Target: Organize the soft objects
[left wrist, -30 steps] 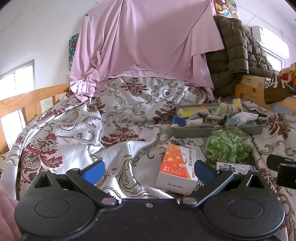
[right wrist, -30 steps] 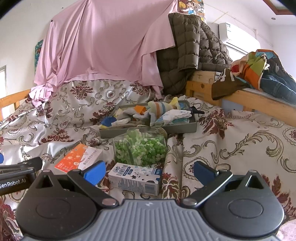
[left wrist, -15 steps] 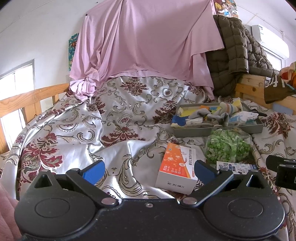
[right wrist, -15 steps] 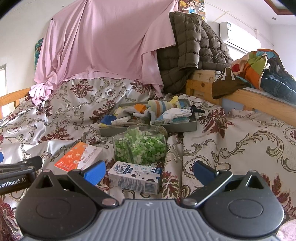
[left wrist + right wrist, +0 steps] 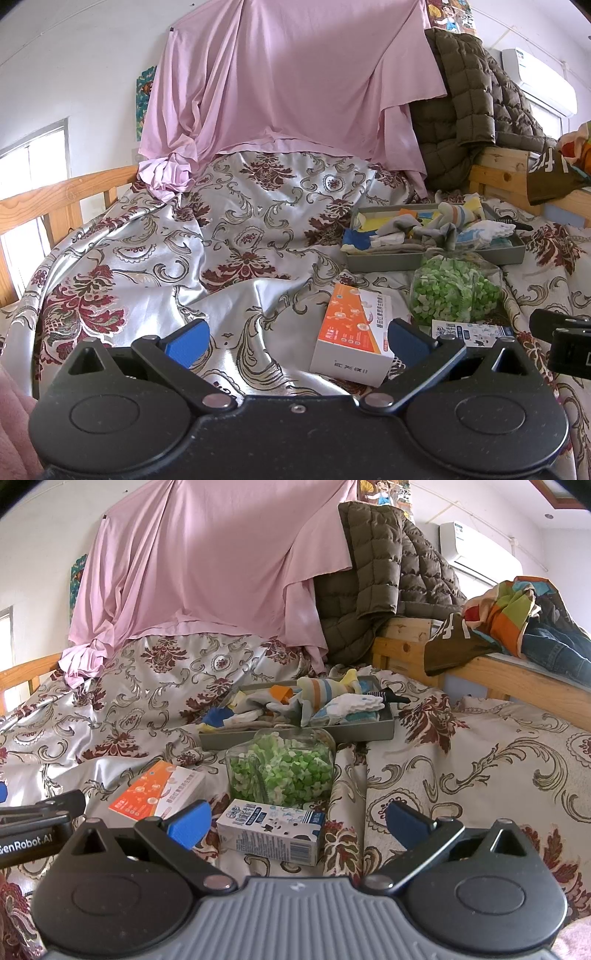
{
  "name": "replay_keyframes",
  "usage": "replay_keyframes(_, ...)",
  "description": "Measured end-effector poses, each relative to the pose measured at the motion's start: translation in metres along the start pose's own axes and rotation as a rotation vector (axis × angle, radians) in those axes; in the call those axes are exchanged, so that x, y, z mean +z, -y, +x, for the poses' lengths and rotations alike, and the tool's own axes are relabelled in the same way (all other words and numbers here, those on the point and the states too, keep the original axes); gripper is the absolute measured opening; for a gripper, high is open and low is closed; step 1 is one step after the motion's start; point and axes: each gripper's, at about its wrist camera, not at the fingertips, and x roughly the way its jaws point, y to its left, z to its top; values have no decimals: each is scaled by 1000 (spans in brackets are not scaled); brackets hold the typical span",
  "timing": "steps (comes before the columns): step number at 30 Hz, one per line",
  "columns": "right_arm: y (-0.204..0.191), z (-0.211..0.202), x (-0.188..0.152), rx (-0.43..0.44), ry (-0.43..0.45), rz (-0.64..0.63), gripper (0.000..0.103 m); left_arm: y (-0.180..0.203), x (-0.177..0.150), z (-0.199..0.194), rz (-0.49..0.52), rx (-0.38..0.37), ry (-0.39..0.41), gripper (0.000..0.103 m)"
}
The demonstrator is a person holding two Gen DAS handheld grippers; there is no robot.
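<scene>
Socks [image 5: 295, 707] heaped in tray [image 5: 295, 734] | left tongs [image 5: 295, 338] spread | right tongs [image 5: 295, 819] spread

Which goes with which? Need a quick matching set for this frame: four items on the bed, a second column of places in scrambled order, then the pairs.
Items:
1. grey tray
2. glass jar
3. milk carton
4. orange box

Places:
A. nearest the right claw, lying flat
B. left of the jar, on the floral bedspread
C. farthest back, piled with socks
D. between tray and carton, full of green bits

Pairs: 1-C, 2-D, 3-A, 4-B
</scene>
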Motion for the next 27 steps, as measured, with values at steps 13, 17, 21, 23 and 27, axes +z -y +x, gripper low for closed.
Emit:
replay_keyframes(13, -1, 0, 1, -1, -1, 0, 103, 0, 1, 0, 0, -1, -2, 102)
replay_keyframes(17, -1, 0, 1, -1, -1, 0, 103, 0, 1, 0, 0, 0, -4, 102)
replay_keyframes(21, 0, 0, 1, -1, -1, 0, 103, 0, 1, 0, -1, 3, -3, 102)
replay_keyframes(23, 0, 0, 1, 0, -1, 1, 103, 0, -1, 0, -5, 2, -3, 102)
replay_keyframes(27, 0, 0, 1, 0, -2, 0, 103, -3, -1, 1, -17, -32, -17, 102)
